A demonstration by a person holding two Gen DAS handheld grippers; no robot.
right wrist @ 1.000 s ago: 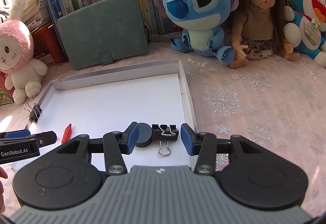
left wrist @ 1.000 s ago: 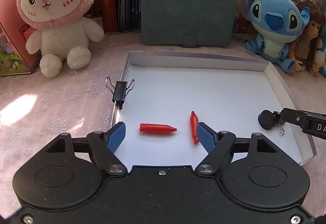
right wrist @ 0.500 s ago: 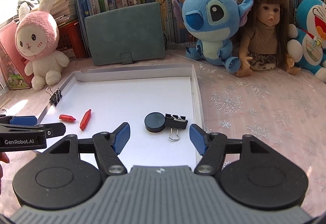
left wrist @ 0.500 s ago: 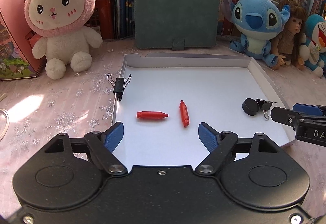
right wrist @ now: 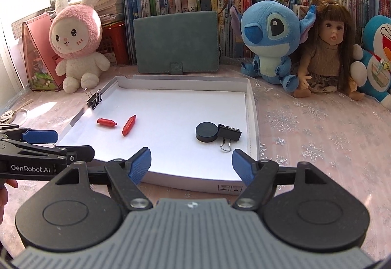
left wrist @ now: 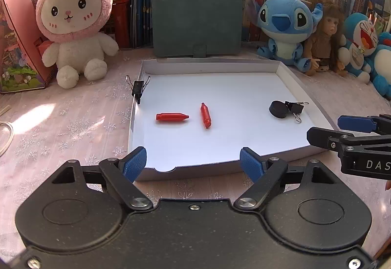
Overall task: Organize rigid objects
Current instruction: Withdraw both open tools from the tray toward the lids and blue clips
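Observation:
A shallow white tray lies on the table. In it rest two red bullet-shaped pieces, seen again from the right wrist, plus a black disc touching a black binder clip. Another binder clip grips the tray's left rim. My left gripper hovers at the tray's near edge, jaws still opening, nothing between them. My right gripper is likewise opening and empty, just short of the disc and clip.
Plush toys line the back: a pink rabbit, a blue alien, a doll and a blue cat. A teal case leans on a row of books. A pink box stands far left.
Both grippers have pulled back from inside the tray to its near edge and opened wider. The right one let go of the disc and clip, which now lie in the tray.

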